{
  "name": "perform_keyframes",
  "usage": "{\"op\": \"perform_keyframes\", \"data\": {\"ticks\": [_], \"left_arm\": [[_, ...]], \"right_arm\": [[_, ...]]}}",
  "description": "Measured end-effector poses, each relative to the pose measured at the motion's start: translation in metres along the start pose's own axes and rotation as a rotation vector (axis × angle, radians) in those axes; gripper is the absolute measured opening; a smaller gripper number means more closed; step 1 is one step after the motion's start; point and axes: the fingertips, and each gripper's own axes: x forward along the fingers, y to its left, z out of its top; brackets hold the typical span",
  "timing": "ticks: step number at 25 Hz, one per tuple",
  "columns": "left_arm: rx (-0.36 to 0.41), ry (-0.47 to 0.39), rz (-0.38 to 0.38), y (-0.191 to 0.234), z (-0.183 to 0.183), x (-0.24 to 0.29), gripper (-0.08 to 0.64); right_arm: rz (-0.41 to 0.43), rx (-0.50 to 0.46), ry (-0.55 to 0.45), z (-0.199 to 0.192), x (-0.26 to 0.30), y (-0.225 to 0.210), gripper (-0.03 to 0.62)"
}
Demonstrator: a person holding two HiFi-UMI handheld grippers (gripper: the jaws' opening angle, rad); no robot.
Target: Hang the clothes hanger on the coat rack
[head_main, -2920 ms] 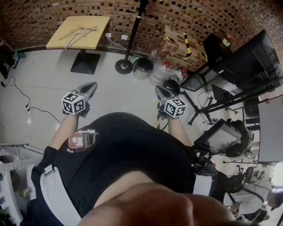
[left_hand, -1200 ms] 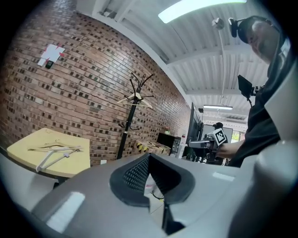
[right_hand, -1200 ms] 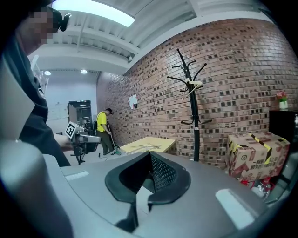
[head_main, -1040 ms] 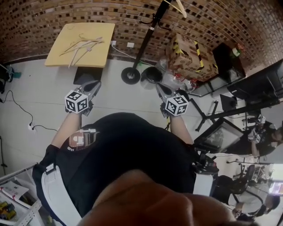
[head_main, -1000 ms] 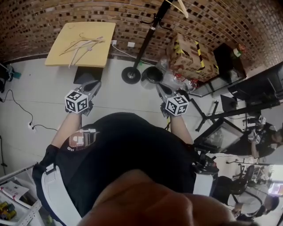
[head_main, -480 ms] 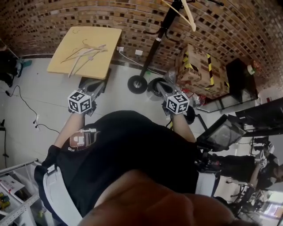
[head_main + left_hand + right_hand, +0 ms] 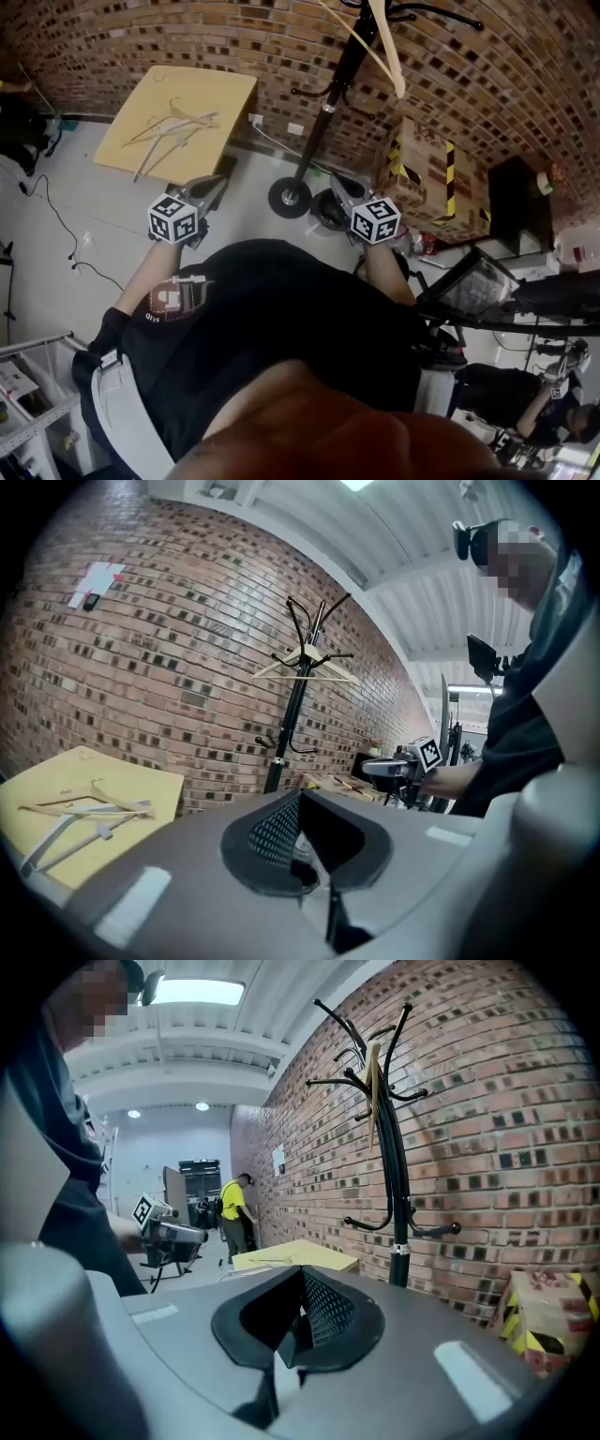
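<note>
Bright ceiling lights, even indoor light, strong fisheye bending, dark corners.

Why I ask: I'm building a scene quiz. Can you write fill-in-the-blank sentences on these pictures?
A pale wooden clothes hanger hangs on the black metal ____ by the brick wall.
More wooden hangers lie on the yellow square ____.
The left gripper and right gripper both have jaws ____, nothing between them.
Missing: coat rack; table; shut.

black t-shirt (image 7: 281, 319), red-and-white chest logo (image 7: 174, 298), grey left gripper (image 7: 218, 181), grey right gripper (image 7: 335, 179), black-and-white marker cubes (image 7: 174, 218)
</note>
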Motion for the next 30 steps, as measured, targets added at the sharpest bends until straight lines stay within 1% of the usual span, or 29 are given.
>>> {"op": "perform_keyframes", "data": {"ticks": [4, 8, 14, 21, 25, 30], "left_arm": [[-0.024, 0.011, -0.002, 0.020, 0.005, 0.022, 0.002], [-0.028, 0.015, -0.027, 0.050, 0.008, 0.028, 0.002], [-0.020, -0.012, -0.063, 0.134, 0.029, 0.023, 0.002], [0.003, -0.011, -0.068, 0.249, 0.063, -0.012, 0.002], [-0.016, 0.001, -0.058, 0.298, 0.062, -0.034, 0.002], [-0.066, -0.001, -0.017, 0.347, 0.057, -0.046, 0.002]], "right_arm": [[-0.002, 0.018, 0.022, 0.000, 0.019, -0.019, 0.014], [-0.010, 0.022, 0.046, 0.002, 0.051, -0.019, 0.014], [-0.061, -0.003, 0.036, 0.028, 0.122, -0.012, 0.014], [-0.091, 0.018, 0.018, 0.063, 0.220, 0.012, 0.014], [-0.066, 0.021, 0.045, 0.072, 0.272, 0.033, 0.014], [-0.018, 0.018, 0.093, 0.075, 0.328, 0.040, 0.015]]}}
